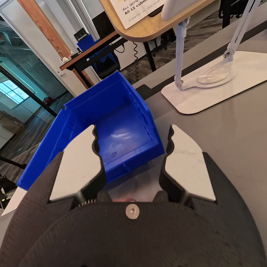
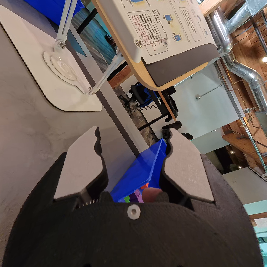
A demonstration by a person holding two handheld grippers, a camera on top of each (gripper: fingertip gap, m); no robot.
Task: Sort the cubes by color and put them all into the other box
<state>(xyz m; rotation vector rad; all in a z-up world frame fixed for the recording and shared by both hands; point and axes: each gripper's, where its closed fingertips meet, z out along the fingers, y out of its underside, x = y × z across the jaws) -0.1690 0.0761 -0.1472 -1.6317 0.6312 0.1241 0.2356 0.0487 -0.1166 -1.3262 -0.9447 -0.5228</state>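
Bin, blue and with nothing inside, fills the middle of the left wrist view on the grey table; its bare floor shows a glossy reflection. The left gripper hangs over its near edge with jaws spread wide and nothing between them: the left finger covers the bin's left wall, the right finger lies over the table just beside the bin's right wall. At 2 o'clock from the bin a white stand rests on the table, its flat base well apart from the bin, its jointed arm holding up a wooden board with a printed sheet at 12 o'clock.

The right wrist view is rolled hard to one side. The right gripper is also spread, holding nothing. Between its fingers, low at 6 o'clock, sits a second bin, also blue, at the table's edge. Cubes lie in it: green, purple, pink and a red one show just above the gripper body, mostly hidden, so I cannot tell their number. A blurred fingertip sits beside them. The stand lies at 10 o'clock, the board with its sheet at 12 to 1 o'clock.
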